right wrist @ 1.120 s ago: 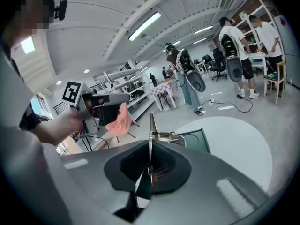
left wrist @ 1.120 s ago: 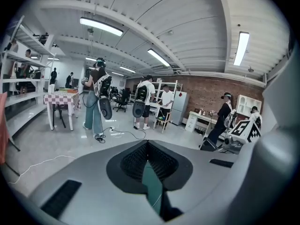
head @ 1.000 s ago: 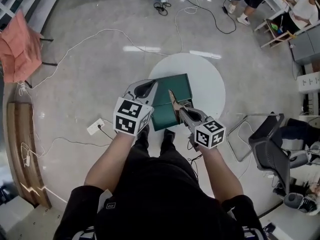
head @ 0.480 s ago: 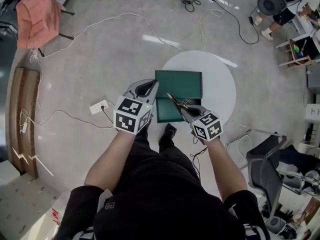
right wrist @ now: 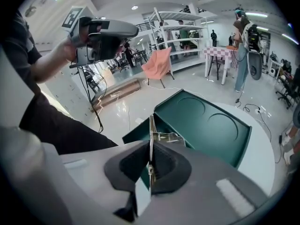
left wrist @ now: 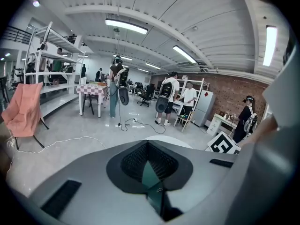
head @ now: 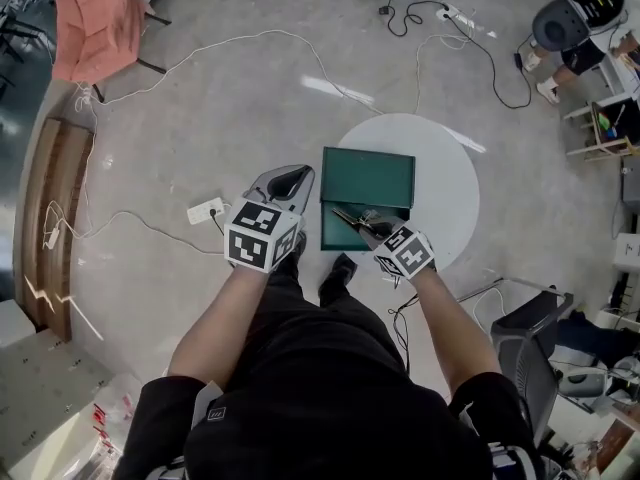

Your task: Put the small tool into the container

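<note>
The right tongs (right wrist: 150, 143) are clamped on the small tool (right wrist: 151, 127), a thin metal piece that sticks out over the open near half of the green container (right wrist: 206, 121). The left tongs (left wrist: 147, 144) are pressed together, empty, just left of the container. The container lies open on the round white desk (head: 450, 183).

Open-plan lab: metal shelving (left wrist: 52, 56), brick wall (left wrist: 224, 91)

The left tongs (head: 291, 177) point forward, closed and empty. The right tongs (head: 368, 226) tilt downward, clamped on a small tool (head: 347, 216).
</note>
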